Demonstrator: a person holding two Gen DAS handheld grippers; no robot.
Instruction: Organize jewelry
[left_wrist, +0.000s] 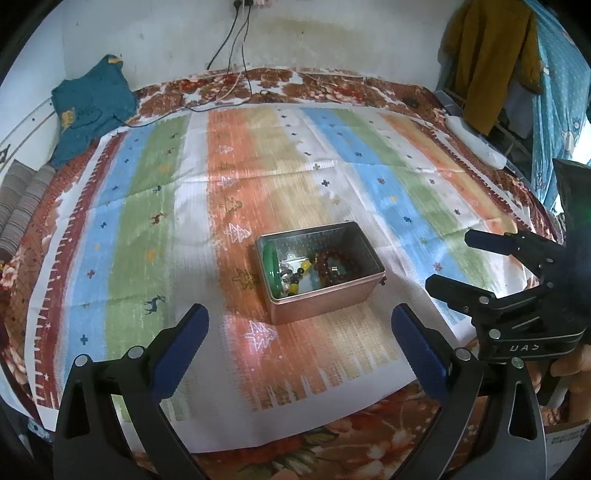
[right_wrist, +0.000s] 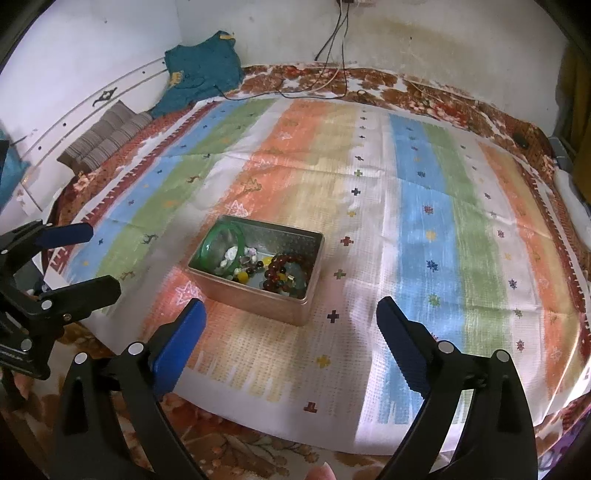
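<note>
An open metal tin (left_wrist: 325, 301) stands on the striped cloth (left_wrist: 258, 173). It holds a green bangle (left_wrist: 269, 264), a dark red bead bracelet (left_wrist: 328, 262) and yellow and pale beads. In the right wrist view the tin (right_wrist: 258, 299) holds the green bangle (right_wrist: 242, 236) and the red bracelet (right_wrist: 280, 264). My left gripper (left_wrist: 301, 321) is open and empty, just in front of the tin. My right gripper (right_wrist: 290, 314) is open and empty, near the tin's front right corner. Each gripper also shows at the other view's edge: the right gripper (left_wrist: 447, 258) and the left gripper (right_wrist: 105, 258).
The cloth lies on a floral blanket (left_wrist: 303, 79) over a bed. A teal garment (left_wrist: 88, 107) and striped cushions (left_wrist: 22, 199) lie at the far left. Cables (left_wrist: 236, 55) hang from the wall. A white power strip (left_wrist: 476, 142) and hanging clothes (left_wrist: 487, 62) are at the right.
</note>
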